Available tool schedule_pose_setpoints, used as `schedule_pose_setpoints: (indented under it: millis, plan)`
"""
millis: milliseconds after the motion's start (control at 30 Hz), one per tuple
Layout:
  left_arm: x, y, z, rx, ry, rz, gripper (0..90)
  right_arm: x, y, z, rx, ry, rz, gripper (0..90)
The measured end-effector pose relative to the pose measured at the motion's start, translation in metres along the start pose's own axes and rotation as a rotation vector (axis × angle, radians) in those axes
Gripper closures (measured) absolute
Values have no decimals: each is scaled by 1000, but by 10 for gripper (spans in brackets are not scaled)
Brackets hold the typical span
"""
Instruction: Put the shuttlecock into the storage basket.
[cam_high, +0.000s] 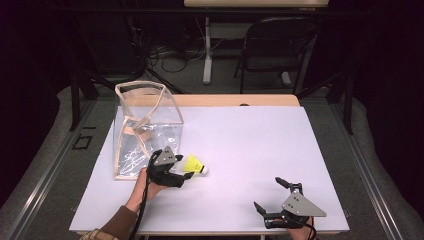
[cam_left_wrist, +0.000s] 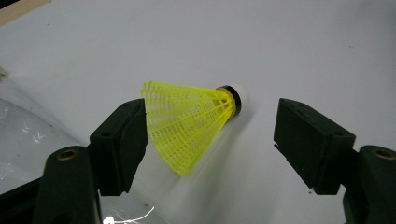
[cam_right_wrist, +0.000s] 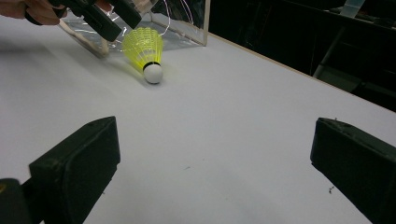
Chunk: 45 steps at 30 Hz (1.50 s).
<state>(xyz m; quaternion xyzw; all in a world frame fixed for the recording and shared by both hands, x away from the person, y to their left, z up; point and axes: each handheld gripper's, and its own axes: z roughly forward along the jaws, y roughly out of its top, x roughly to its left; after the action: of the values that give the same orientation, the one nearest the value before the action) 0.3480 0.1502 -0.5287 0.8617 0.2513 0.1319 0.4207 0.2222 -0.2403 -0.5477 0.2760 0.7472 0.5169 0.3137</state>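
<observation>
A yellow plastic shuttlecock (cam_high: 195, 164) with a white cork tip lies on its side on the white table (cam_high: 250, 135). My left gripper (cam_high: 184, 167) is open around its skirt end. In the left gripper view the shuttlecock (cam_left_wrist: 196, 121) lies between the jaws, the left jaw at the skirt's rim and the right jaw well apart from the cork. My right gripper (cam_high: 267, 193) stands open near the front right edge with nothing in it. The right gripper view shows its own gripper (cam_right_wrist: 215, 158) open, with the shuttlecock (cam_right_wrist: 144, 49) and the left gripper (cam_right_wrist: 107, 18) farther off.
A clear plastic bag (cam_high: 147, 125) with beige trim stands open-topped at the table's left, just behind my left hand; the bag (cam_right_wrist: 182, 18) also appears in the right gripper view. A folding chair (cam_high: 277, 45) and a table leg stand beyond the far edge.
</observation>
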Motion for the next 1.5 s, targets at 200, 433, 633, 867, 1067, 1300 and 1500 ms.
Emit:
schedule_pose_setpoints:
  millis: [200, 433, 633, 867, 1067, 1300, 1500]
  plan:
    - [2, 0, 4, 18, 3, -2, 370, 0, 0, 0, 4, -1, 1, 12]
    - [9, -3, 6, 41, -24, -4, 466, 0, 0, 0, 5, 0, 0, 13]
    - [14, -4, 6, 48, -45, -11, 564, 0, -1, 0, 7, -1, 2, 13]
    - [19, -4, 8, 66, -84, -11, 683, 0, -1, 0, 8, 0, 1, 13]
    - [22, -3, 9, 70, -104, -1, 734, 0, -1, 0, 10, 1, 0, 13]
    - [25, -2, 9, 72, -132, 9, 794, 0, -1, 0, 11, 1, -1, 14]
    - [26, 0, 10, 77, -158, 26, 866, 0, -1, 1, 14, 1, 1, 14]
